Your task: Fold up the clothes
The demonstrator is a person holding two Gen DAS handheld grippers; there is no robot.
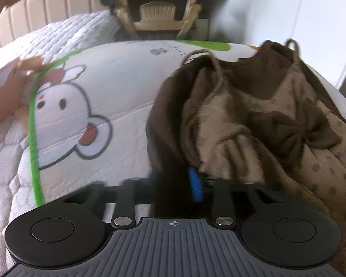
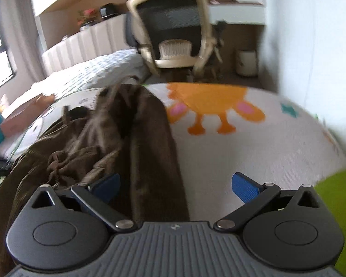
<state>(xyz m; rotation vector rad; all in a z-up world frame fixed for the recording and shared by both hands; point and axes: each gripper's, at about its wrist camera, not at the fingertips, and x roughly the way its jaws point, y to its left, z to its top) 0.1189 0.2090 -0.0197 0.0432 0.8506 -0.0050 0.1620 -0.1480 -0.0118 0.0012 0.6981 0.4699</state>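
A brown garment [image 1: 253, 115] with a tan polka-dot front, a dark bow and thin shoulder straps lies bunched on a white cartoon-print mat [image 1: 108, 106]. My left gripper [image 1: 191, 184] is shut on the garment's dark brown edge; one blue pad [image 1: 195, 182] shows, the other is hidden by cloth. In the right wrist view the same garment [image 2: 117, 138] lies left of centre on the mat [image 2: 253, 143]. My right gripper [image 2: 176, 184] is open, with a dark brown fold of the garment lying between its blue pads [image 2: 245, 188].
A beige office chair [image 2: 173, 30] stands beyond the mat's far edge. A quilted white bed [image 1: 64, 34] with a padded cream headboard lies to the left. A person's hand [image 1: 9, 92] rests at the mat's left edge. A white bin [image 2: 246, 62] stands by the wall.
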